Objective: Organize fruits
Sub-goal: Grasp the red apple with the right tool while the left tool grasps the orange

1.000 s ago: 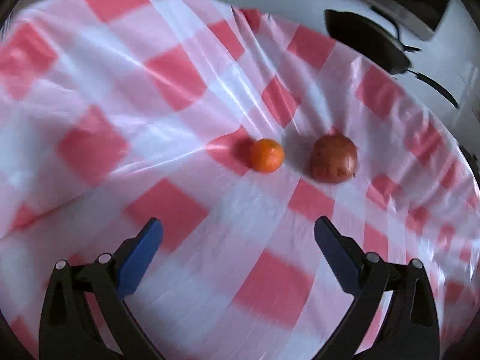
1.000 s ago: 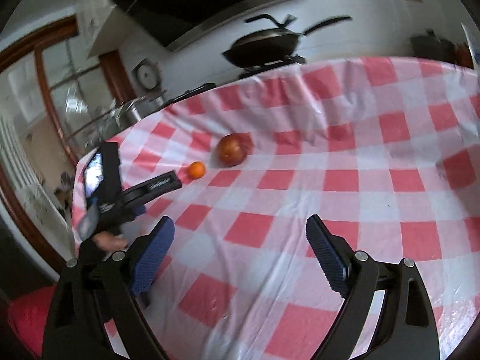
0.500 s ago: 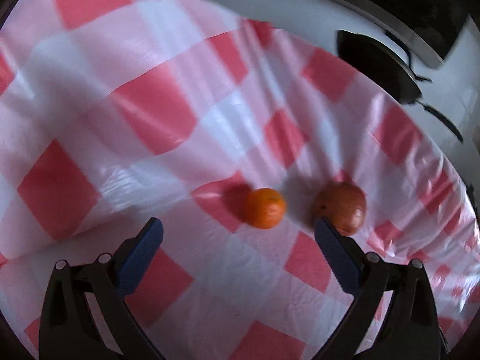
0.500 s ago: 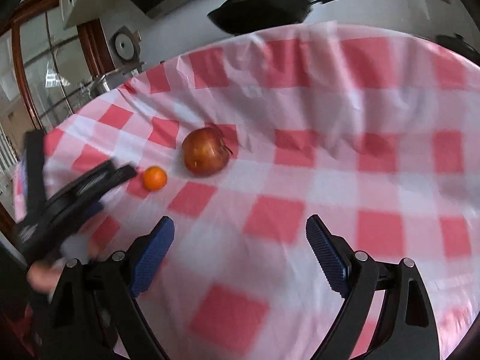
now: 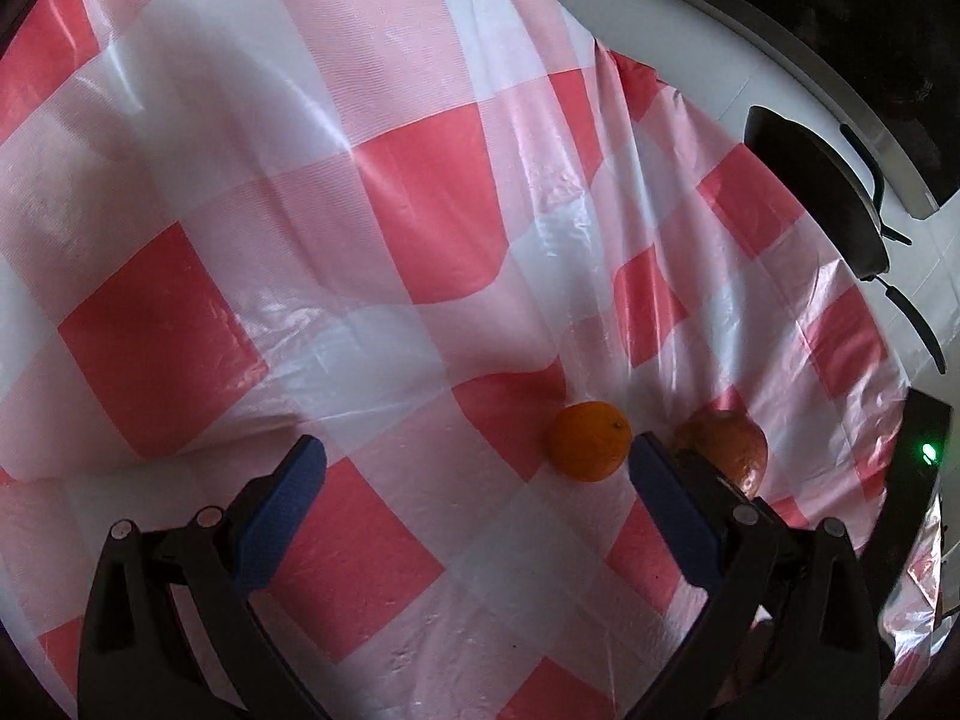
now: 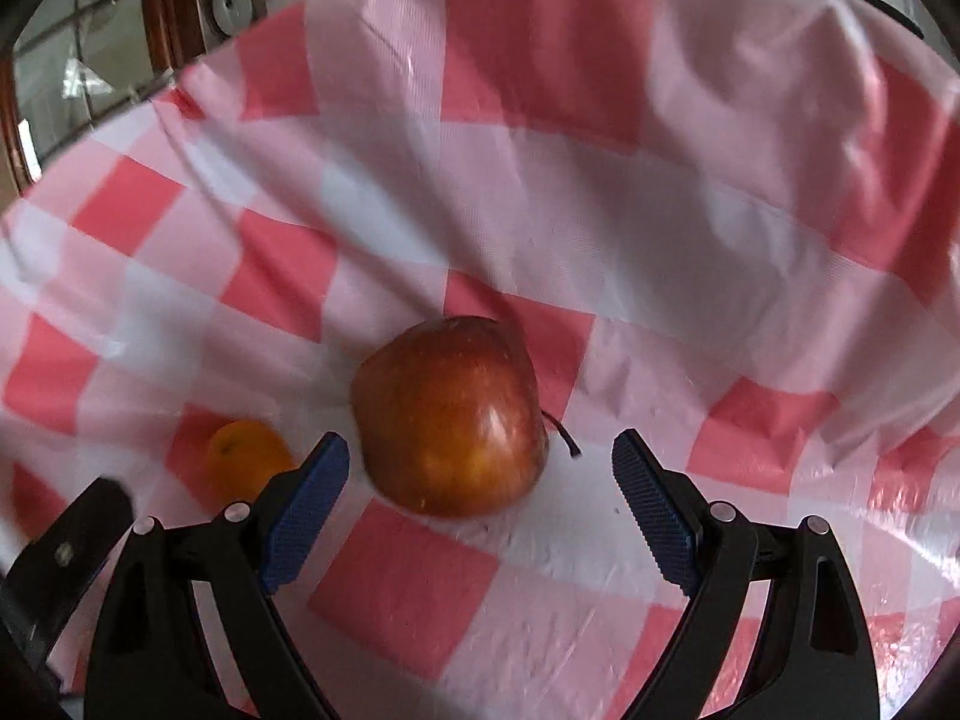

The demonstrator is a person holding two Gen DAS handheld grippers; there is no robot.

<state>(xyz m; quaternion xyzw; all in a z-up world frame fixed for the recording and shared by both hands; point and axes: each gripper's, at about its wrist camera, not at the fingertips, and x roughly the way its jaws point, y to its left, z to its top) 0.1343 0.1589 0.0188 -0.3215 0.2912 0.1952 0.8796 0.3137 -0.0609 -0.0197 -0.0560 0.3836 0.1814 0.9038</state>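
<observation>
Red and shiny, the apple sits on the checked cloth between the right gripper's wide-apart jaws, ready for grabbing; the left gripper, jaws also apart, nears the small orange beside it.

The left gripper is hovering low with its blue-padded fingers spread wide. The right gripper is hanging low too (jaws just as wide), gripping nothing, both pointing forward and downward.

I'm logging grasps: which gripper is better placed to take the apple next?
Right. The right gripper is open with the apple centred just ahead; the left gripper faces the orange.
</observation>
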